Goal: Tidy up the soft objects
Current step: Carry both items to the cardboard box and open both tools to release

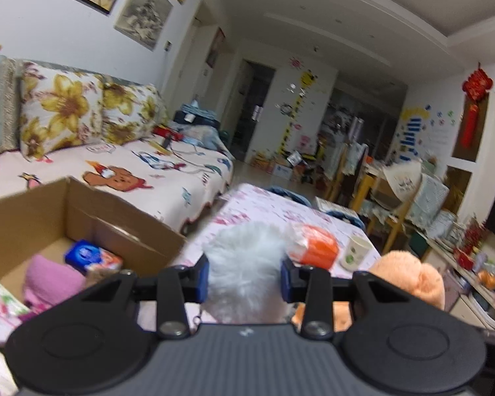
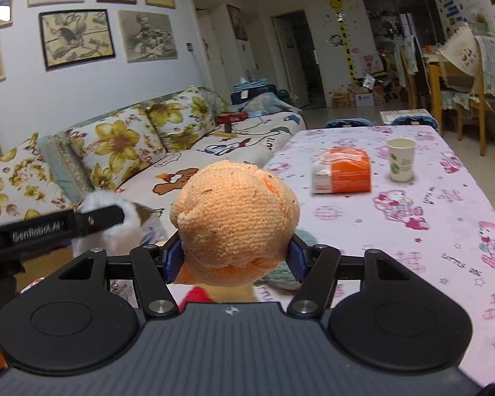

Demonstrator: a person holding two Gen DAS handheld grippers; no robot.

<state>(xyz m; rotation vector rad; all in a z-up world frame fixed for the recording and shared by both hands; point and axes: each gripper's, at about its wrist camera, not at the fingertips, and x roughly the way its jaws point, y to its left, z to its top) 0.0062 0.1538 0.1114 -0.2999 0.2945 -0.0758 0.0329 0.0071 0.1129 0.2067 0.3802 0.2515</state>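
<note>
My left gripper is shut on a white fluffy plush and holds it above the table, just right of an open cardboard box. The box holds a pink soft item and a blue packet. My right gripper is shut on an orange plush toy, gripped at its round head. That toy also shows at the right of the left wrist view. The left gripper with the white plush shows at the left of the right wrist view.
The table has a pink cartoon tablecloth. On it stand an orange tissue pack and a paper cup. A sofa with flowered cushions runs along the left. Chairs and a cluttered dining table stand at the far right.
</note>
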